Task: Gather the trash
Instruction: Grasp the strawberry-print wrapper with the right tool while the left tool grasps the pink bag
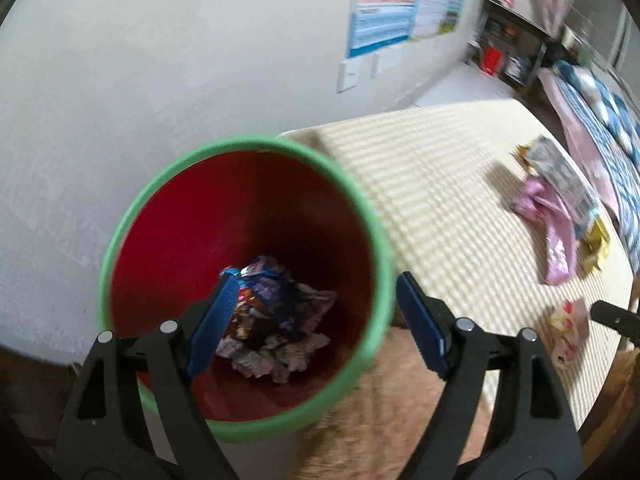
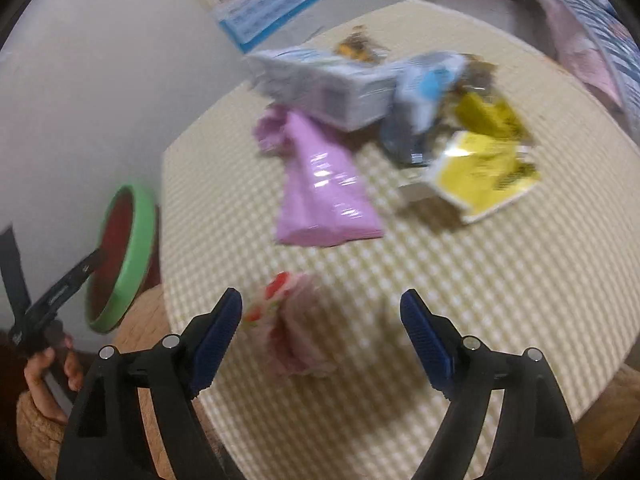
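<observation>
My left gripper (image 1: 316,280) hangs open over a bin with a green rim (image 1: 372,216) and a red inside. Crumpled wrappers (image 1: 272,312) lie at the bin's bottom; nothing is between the fingers. My right gripper (image 2: 322,298) is open above the checked table (image 2: 440,280). A small crumpled pink-and-red wrapper (image 2: 292,324) lies on the cloth between its fingers, nearer the left one, and the pads do not press it. Farther back lie a pink wrapper (image 2: 324,184), a white box (image 2: 320,84) and a yellow packet (image 2: 480,176).
The bin (image 2: 140,240) stands off the table's left edge, against a pale wall. A hand (image 2: 44,376) holds the left tool there. A poster (image 1: 400,4) hangs on the wall; shelves (image 1: 508,48) and bedding (image 1: 600,120) lie beyond the table.
</observation>
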`<state>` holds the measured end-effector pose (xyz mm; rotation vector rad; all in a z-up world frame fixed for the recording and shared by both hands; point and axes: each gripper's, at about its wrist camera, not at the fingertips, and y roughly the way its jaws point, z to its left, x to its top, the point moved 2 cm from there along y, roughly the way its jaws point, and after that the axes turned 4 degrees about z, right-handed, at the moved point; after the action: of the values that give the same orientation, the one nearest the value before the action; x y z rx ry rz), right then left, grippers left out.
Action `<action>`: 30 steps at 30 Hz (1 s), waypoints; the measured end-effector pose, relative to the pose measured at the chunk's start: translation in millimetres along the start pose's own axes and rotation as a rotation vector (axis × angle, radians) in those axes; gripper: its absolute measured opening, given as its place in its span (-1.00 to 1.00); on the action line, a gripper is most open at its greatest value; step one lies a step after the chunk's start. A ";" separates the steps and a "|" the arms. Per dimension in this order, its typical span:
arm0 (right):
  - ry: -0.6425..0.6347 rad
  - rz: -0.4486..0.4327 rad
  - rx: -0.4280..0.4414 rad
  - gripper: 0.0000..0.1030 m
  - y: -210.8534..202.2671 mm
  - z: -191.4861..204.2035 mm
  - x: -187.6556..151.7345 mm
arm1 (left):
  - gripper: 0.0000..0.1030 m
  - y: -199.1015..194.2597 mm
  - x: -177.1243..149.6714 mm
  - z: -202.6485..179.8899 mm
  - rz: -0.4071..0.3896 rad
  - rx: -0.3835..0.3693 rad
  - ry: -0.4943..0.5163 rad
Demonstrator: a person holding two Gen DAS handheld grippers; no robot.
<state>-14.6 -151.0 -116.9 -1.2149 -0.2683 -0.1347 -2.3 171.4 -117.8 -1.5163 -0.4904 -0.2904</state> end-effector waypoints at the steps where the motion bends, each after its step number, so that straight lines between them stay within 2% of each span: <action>1: -0.022 0.010 0.005 0.53 2.1 5.4 0.2 | 0.52 -1.5 1.0 -9.2 -0.001 -0.003 0.020; 3: -0.066 0.056 0.003 0.50 12.8 14.4 -3.7 | 0.52 -3.6 1.8 -22.2 0.000 -0.008 0.046; 4: -0.076 0.079 -0.001 0.23 17.9 16.7 -6.7 | 0.52 -5.0 2.6 -30.5 0.001 -0.010 0.061; 5: -0.085 0.109 0.000 -0.23 23.6 18.4 -10.5 | 0.52 -5.8 3.2 -35.0 0.001 -0.014 0.069; 6: -0.083 0.122 0.017 -0.38 24.1 19.7 -12.0 | 0.52 -6.9 4.3 -42.7 0.003 -0.025 0.078; 9: -0.053 0.080 0.059 -0.36 10.2 15.3 -6.1 | 0.52 -8.7 9.0 -68.8 0.006 -0.072 0.109; 11: -0.028 0.008 0.079 -0.36 -12.2 7.0 2.0 | 0.52 -6.8 13.5 -90.4 0.004 -0.099 0.144; 14: 0.014 -0.100 0.051 -0.36 -42.6 -6.9 7.7 | 0.52 1.6 20.2 -129.2 0.021 -0.158 0.193; 17: 0.057 -0.164 0.026 -0.35 -64.9 -25.2 11.9 | 0.51 13.1 25.1 -168.0 0.040 -0.195 0.243; 22: 0.134 -0.192 0.027 -0.32 -76.9 -54.1 10.4 | 0.51 40.8 34.9 -220.9 0.087 -0.242 0.280; 25: 0.141 -0.199 0.033 -0.31 -79.4 -59.1 10.0 | 0.51 52.6 36.9 -234.4 0.128 -0.280 0.254; 27: 0.138 -0.204 0.037 -0.31 -81.4 -60.6 9.0 | 0.51 62.0 37.1 -246.7 0.145 -0.278 0.265; 30: 0.130 -0.195 0.045 -0.31 -73.5 -58.9 14.6 | 0.23 74.5 34.1 -256.2 0.177 -0.248 0.296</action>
<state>-10.8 -231.1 -65.2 -1.1284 -0.2745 -0.3740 95.3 -75.3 -163.0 -1.7098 -0.0858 -0.4416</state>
